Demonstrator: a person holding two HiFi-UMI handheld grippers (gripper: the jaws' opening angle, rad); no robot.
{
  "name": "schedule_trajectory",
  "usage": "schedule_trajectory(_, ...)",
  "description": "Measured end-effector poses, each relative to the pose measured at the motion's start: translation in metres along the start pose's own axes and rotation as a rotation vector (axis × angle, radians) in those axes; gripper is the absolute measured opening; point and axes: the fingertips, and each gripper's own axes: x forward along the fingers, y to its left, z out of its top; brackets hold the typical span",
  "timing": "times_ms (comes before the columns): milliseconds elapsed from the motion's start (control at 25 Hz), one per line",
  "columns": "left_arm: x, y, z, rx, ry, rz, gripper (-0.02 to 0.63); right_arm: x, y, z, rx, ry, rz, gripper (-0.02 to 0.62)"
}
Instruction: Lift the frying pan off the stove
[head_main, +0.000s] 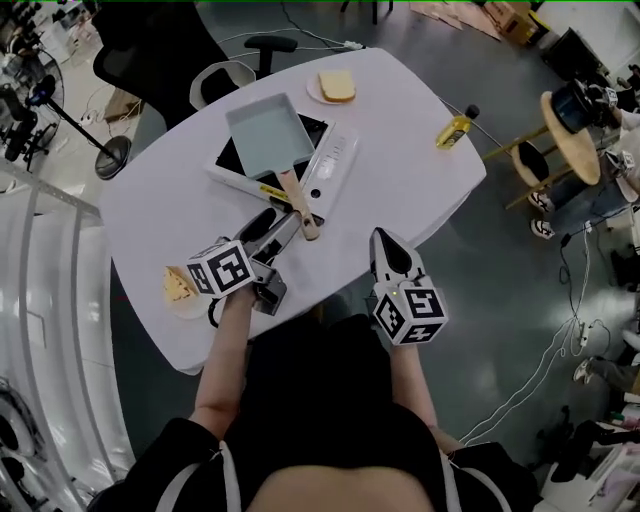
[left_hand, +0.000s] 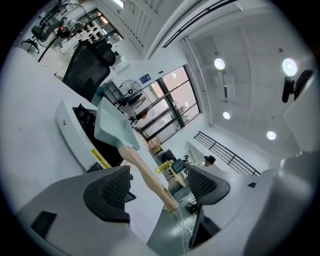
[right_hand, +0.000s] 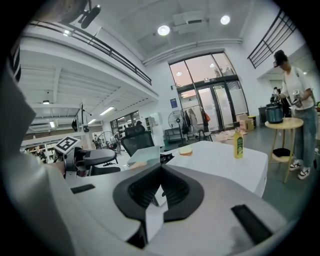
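White table in a busy open workshop: the pale rectangular frying pan sits on the black stove at the table's middle, its wooden handle pointing toward the near side. The left gripper has its jaws spread apart, with the handle showing between them, unclamped. The right gripper, over the table's near edge, has its jaws pressed together on nothing. A yellow bottle stands at far right.

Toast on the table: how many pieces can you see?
2. One toast piece lies at the table's far edge, beyond the frying pan; the other piece at the near-left edge, beside the left hand-held gripper.
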Motion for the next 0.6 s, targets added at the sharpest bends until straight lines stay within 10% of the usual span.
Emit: schedule_trajectory(600, 0.047, 0.021, -0.004, -0.346, -0.098, -0.051, 0.371, 0.083, -0.003, 0.005, -0.058, 0.119, 0.258, 0.002)
